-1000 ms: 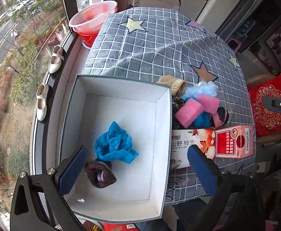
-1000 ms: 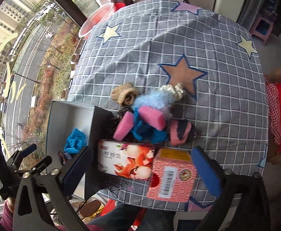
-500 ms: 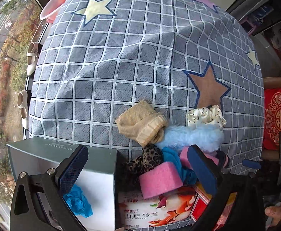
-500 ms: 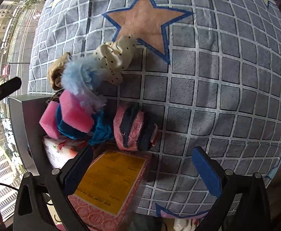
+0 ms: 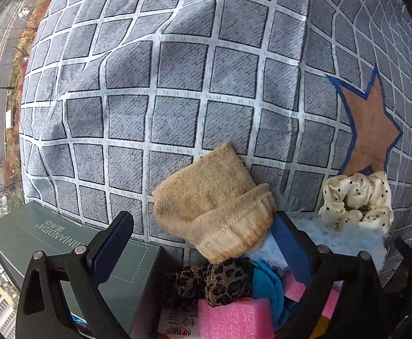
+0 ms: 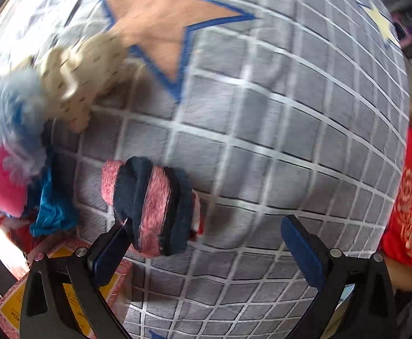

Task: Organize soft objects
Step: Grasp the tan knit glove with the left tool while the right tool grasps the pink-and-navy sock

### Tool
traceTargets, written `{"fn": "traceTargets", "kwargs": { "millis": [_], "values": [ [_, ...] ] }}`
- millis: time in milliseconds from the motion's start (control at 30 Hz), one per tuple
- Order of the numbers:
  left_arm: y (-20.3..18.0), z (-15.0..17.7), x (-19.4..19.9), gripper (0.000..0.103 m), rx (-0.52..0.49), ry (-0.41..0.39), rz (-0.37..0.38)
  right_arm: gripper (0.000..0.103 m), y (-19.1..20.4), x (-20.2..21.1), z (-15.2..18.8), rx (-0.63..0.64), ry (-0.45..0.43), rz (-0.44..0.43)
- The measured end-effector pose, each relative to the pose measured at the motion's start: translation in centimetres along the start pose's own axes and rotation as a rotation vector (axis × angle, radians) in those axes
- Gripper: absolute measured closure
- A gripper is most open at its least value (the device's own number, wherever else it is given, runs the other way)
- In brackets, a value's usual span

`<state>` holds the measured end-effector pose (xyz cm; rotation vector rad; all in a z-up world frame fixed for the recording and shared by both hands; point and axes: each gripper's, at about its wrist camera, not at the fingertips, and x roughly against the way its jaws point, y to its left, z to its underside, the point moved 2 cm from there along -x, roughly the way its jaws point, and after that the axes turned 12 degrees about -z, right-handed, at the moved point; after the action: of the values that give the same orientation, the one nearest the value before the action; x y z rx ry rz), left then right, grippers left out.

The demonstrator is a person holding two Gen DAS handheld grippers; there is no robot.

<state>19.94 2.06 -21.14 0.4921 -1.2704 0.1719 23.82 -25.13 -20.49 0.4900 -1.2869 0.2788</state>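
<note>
- Beige sock (image 5: pixel 214 206), folded, lies on the checked desk cloth (image 5: pixel 177 84) at the far edge of the pile, its cuff toward the blue fluff (image 5: pixel 344 240).
- Left hand-held gripper (image 5: pixel 203 243) hangs above the sock, jaws spread wide and closing, pads not yet touching it.
- Long axis runs diagonally, closed end away from the fluff (cuff is the thicker end).
- Best to straddle the sock's middle across that axis, clear of the leopard cloth (image 5: pixel 222 282).
- Right hand-held gripper (image 6: pixel 203 243), spread and empty, hovers by the striped sock (image 6: pixel 152 206).
</note>
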Motion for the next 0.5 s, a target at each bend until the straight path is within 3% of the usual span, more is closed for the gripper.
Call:
{"fn": "traceTargets", "kwargs": {
  "millis": [133,300,400,467,500],
  "values": [
    [-0.5,-0.5,-0.6,0.011,0.001,0.012,0.01,0.0,-2.2,1.0,0.3,-0.082,-0.038,-0.218],
    [-1.6,-0.9,-1.3,0.015,-0.017,0.025,0.014,0.0,0.4,0.6,-1.1,-0.008,-0.077,-0.241],
    [-2.4,-1.5,-1.4,0.015,-0.019,0.031,0.011,0.0,2.4,-0.2,-1.9,0.051,-0.083,-0.193],
    [-2.8,-1.6,-1.6,0.019,-0.014,0.033,0.024,0.014,3.4,-0.4,-2.3,0.048,-0.087,-0.163],
    [-3.1,-1.7,-1.9,0.024,-0.01,0.027,0.032,0.032,3.5,-0.4,-2.2,0.032,-0.087,-0.171]
  ]
}}
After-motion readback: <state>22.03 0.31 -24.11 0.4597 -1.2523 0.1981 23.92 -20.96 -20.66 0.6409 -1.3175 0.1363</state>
